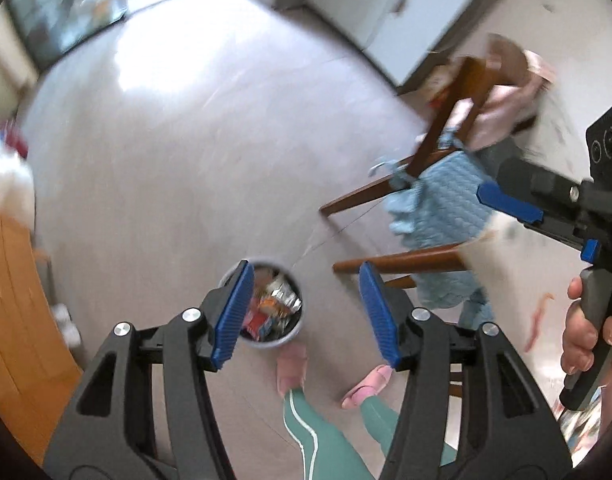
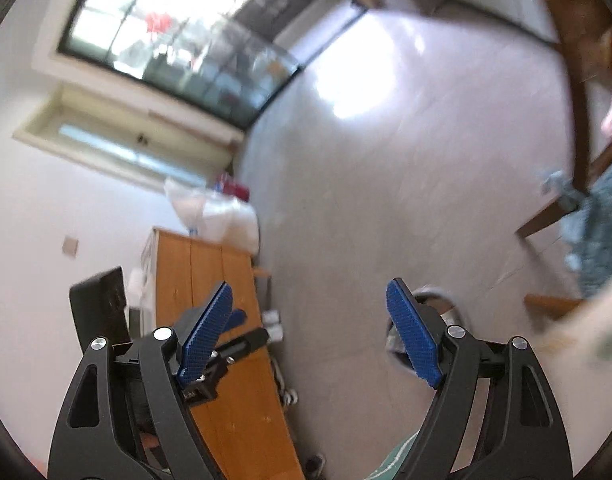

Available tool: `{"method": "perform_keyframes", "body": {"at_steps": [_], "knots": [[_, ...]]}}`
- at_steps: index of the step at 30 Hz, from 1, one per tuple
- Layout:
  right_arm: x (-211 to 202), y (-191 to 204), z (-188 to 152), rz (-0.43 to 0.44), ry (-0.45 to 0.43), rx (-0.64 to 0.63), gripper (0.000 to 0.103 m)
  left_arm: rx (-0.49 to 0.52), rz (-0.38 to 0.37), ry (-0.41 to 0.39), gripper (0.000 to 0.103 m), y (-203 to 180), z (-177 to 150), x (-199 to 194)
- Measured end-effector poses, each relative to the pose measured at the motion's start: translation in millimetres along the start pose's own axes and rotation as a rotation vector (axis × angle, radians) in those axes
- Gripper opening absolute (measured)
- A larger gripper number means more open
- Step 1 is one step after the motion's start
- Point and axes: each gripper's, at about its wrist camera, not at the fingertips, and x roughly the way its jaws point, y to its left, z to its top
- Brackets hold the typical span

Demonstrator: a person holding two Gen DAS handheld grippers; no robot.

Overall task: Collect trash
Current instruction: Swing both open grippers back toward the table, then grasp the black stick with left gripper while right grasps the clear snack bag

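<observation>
A small grey trash bin (image 1: 266, 304) stands on the floor below me, with several colourful wrappers (image 1: 272, 306) inside. My left gripper (image 1: 304, 308) is open and empty, held high above the bin. My right gripper (image 2: 309, 328) is open and empty too; it also shows in the left wrist view (image 1: 505, 200) at the right, over the table edge. The bin's rim (image 2: 437, 294) peeks out behind the right gripper's right finger. A pink strip of trash (image 1: 539, 320) lies on the white table top (image 1: 545, 120).
A wooden chair (image 1: 425, 160) with a blue cushion (image 1: 449, 204) and pink clothes (image 1: 501, 112) stands beside the table. An orange wooden cabinet (image 2: 222, 320) lines the left wall, with white plastic bags (image 2: 222, 216) past it. My feet in pink slippers (image 1: 292, 364) stand by the bin.
</observation>
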Motion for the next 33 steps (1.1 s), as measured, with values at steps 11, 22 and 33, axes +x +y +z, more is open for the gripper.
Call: {"method": "perform_keyframes", "body": {"at_steps": [11, 22, 33], "knots": [[-226.9, -96.6, -78.3, -0.222, -0.392, 0.201, 0.079, 0.448, -0.144, -0.130, 0.053, -201.8, 19.8, -38.7], [-392.6, -214.8, -248.9, -0.418, -0.636, 0.500, 0.079, 0.822, -0.348, -0.020, 0.057, -422.1, -53.9, -23.3], [-492.0, -362.2, -309.9, -0.606, -0.581, 0.654, 0.080, 0.981, -0.399, 0.165, 0.064, -616.5, -128.1, 58.1]]}}
